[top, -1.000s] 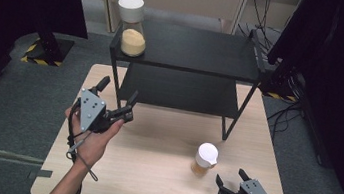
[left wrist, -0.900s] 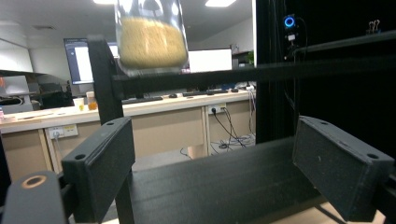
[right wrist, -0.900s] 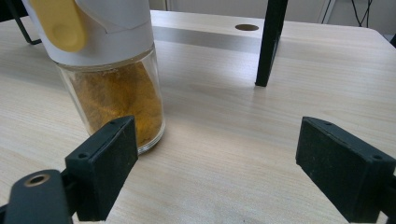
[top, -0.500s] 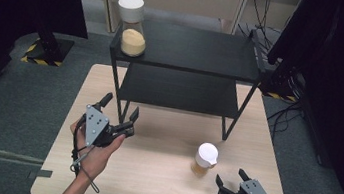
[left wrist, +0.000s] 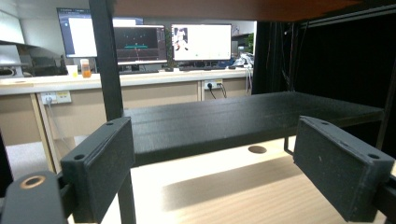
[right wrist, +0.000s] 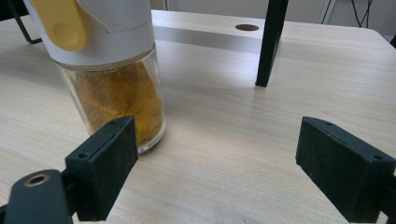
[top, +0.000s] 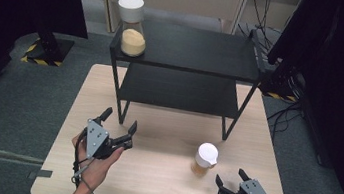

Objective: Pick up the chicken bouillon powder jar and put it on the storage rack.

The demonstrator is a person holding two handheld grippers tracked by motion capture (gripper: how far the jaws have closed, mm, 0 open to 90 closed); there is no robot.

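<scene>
Right claw [top: 230, 179] at near right edge of counter [top: 158, 186], jaws spread, nothing between them. Spice jar [top: 205, 159], white lid, yellow powder, stands upright just beyond it, apart from the pads. Left claw [top: 118, 123] near left, jaws apart and empty, facing black shelf rack [top: 191, 49]. Far-left top shelf: tall canister [top: 132, 25].
</scene>
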